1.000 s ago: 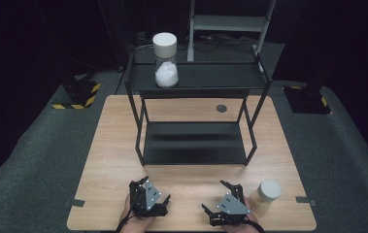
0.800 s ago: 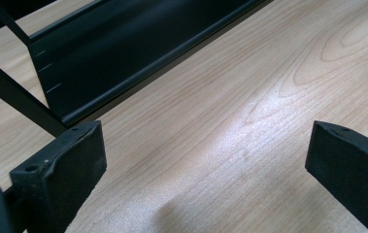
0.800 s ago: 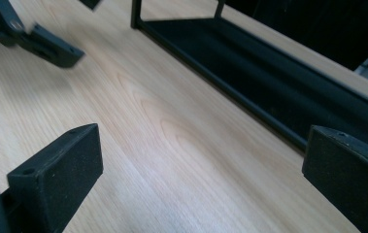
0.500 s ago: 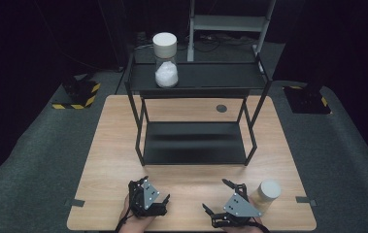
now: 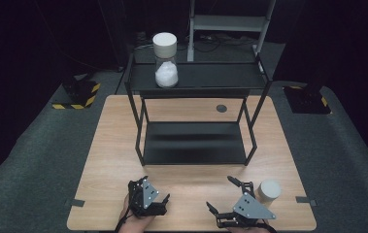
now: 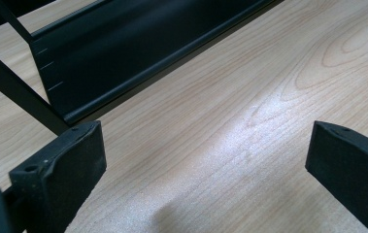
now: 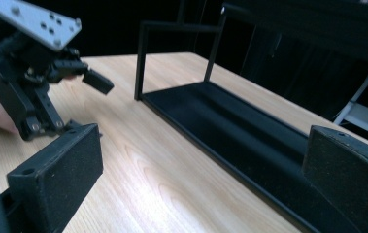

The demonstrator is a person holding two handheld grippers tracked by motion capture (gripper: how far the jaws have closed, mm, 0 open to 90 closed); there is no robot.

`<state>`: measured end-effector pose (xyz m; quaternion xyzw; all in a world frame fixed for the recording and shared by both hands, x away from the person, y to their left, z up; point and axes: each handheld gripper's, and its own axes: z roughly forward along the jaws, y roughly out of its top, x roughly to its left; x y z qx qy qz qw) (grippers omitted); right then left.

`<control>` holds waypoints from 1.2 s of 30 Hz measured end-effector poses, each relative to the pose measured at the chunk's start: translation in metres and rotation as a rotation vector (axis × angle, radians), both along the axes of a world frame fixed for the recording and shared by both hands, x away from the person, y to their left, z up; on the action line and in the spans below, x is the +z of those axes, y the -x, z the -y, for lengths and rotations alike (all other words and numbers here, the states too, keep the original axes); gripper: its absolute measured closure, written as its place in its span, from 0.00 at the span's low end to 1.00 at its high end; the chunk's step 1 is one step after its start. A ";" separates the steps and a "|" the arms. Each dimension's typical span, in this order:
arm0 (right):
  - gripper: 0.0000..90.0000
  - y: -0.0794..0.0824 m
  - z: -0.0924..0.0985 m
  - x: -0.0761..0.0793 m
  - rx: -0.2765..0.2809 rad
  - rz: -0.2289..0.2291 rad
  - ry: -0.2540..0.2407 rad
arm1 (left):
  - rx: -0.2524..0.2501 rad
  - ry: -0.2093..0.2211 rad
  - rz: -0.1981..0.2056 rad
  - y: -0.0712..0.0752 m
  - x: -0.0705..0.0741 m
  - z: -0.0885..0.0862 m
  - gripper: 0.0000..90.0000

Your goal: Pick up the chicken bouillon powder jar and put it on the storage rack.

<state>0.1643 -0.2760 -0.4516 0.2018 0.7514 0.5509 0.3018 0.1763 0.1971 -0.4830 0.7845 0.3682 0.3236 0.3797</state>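
Observation:
A clear jar (image 5: 165,63) with a white lid and white contents stands on the left of the black rack's top shelf (image 5: 220,75). A small pale cylinder (image 5: 269,191) stands on the table at the front right. My right gripper (image 5: 220,193) is open just left of the cylinder, its jaws pointing left and away, with nothing between them. In the right gripper view the right gripper (image 7: 201,174) faces the rack's lower shelf (image 7: 249,141) and my left gripper (image 7: 41,73). My left gripper (image 5: 156,189) is open at the front left, over bare wood (image 6: 206,155).
The two-tier black rack (image 5: 193,141) takes up the middle of the wooden table (image 5: 113,145). A dark round mark (image 5: 221,108) lies behind it. Black-and-yellow floor blocks (image 5: 77,94) sit off the table's left; a metal stand (image 5: 230,22) is behind.
My right gripper has shifted a little to the right, closer to the pale cylinder. The left gripper, jar and cylinder have stayed put.

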 end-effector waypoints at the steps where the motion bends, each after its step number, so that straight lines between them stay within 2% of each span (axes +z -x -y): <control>1: 0.00 0.001 0.001 0.002 0.000 0.001 -0.007 | -0.001 0.000 0.001 0.000 0.000 0.000 0.01; 6: 0.00 0.005 0.007 0.008 -0.012 0.017 -0.035 | -0.004 -0.001 0.002 0.000 0.000 0.000 0.01; 12: 0.00 0.008 0.020 0.019 -0.033 0.012 -0.059 | -0.010 -0.005 0.002 0.000 0.000 0.000 0.01; 17: 0.00 0.007 0.032 0.023 -0.042 -0.001 -0.086 | -0.013 -0.008 0.005 0.000 0.000 0.000 0.01; 25: 0.00 0.012 0.050 0.029 -0.067 0.017 -0.105 | -0.017 -0.008 0.006 0.000 0.000 0.000 0.01; 31: 0.00 0.017 0.065 0.029 -0.107 0.018 -0.113 | -0.017 -0.008 0.007 0.001 -0.001 0.000 0.01; 36: 0.00 0.019 0.076 0.027 -0.154 -0.002 -0.114 | -0.016 -0.005 0.008 0.001 -0.001 -0.001 0.01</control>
